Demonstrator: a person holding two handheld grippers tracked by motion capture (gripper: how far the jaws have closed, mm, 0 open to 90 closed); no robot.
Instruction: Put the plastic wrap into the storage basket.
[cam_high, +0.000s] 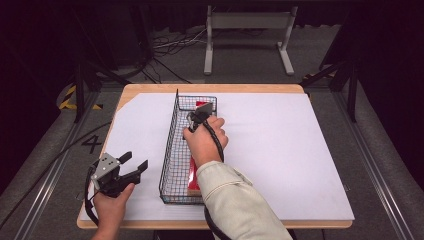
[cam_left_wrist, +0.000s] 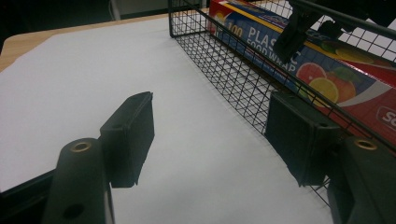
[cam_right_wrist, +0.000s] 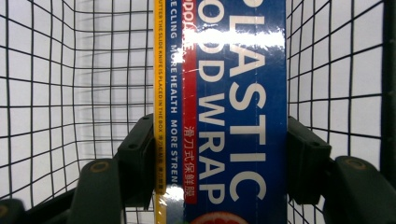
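A wooden table (cam_high: 150, 89) covered by a white sheet (cam_high: 280, 155) is carrying a long black wire basket (cam_high: 170, 150), which is lying with its length running from six o'clock toward twelve o'clock in the high view. Inside it a box of plastic wrap (cam_right_wrist: 233, 112) is lying lengthwise, its long axis matching the basket's, one red end showing at the twelve o'clock end and the other near the six o'clock end. The right gripper (cam_high: 197, 117) is reaching down into the basket toward its twelve o'clock end; in the right gripper view its jaws are sitting against both long sides of the box, squeezing across its narrow width rather than along its length. The left gripper (cam_high: 131, 167) is hovering over the sheet at about eight o'clock from the basket, jaws spread wide and holding nothing, its jaws pointing toward the basket wall. The right hand is clearly the nearer one, so any lift would likely be coming straight up, clear of the wire walls.
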